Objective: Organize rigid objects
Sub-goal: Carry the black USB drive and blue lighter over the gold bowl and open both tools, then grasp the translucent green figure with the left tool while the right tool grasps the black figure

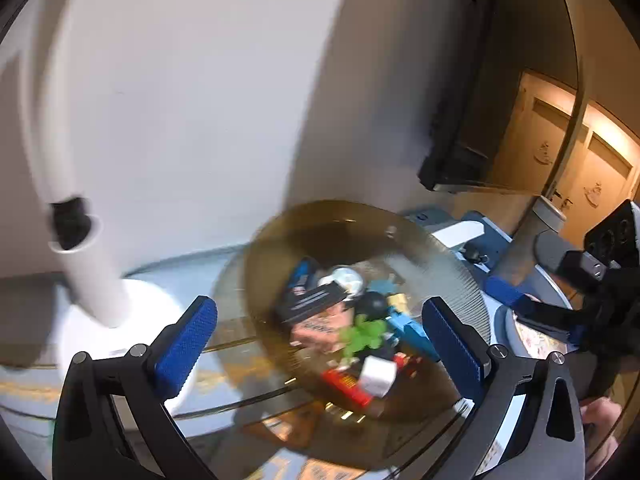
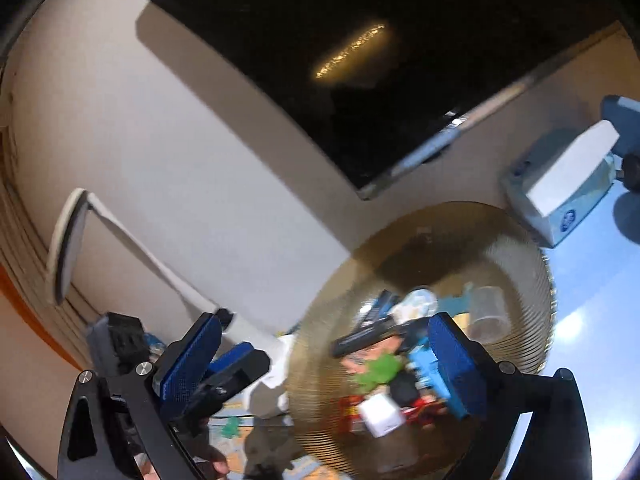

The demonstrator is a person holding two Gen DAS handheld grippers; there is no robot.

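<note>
Left wrist view shows the left gripper (image 1: 320, 344) nearest, its black arms spread wide and its blue textured pads (image 1: 186, 346) pressing on nothing, with the bowl's contents seen in the gap between them. Just beyond sits a ribbed amber glass bowl (image 1: 452, 276) on a glass tabletop (image 1: 240, 396), and inside it lies a blurred heap of small rigid things: a white cube (image 1: 378, 376) on a flat red packet (image 1: 346, 388), a green toy piece (image 1: 362, 336), a light blue block (image 1: 412, 332), a black rectangular card (image 1: 316, 300), a pink packet (image 1: 316, 328) and a dark round ball (image 1: 374, 302). To the left of the bowl stands a white lamp with a round base (image 1: 96, 312). At the right edge the right gripper (image 1: 532, 312) reaches in from the side, near the bowl's rim. Farther back are a pale blue and white box (image 1: 460, 232), a white wall and a wooden door (image 1: 560, 148).

Right wrist view shows the right gripper (image 2: 324, 364) likewise spread wide, one blue pad (image 2: 456, 364) in front of the bowl's contents and gripping nothing. The left gripper (image 2: 236, 364) appears low on the left, beside the bowl (image 2: 516, 248). Beyond it hang a black flat screen (image 2: 320, 40) and the white lamp's head (image 2: 68, 240), with the pale box (image 2: 560, 184) at the far right
</note>
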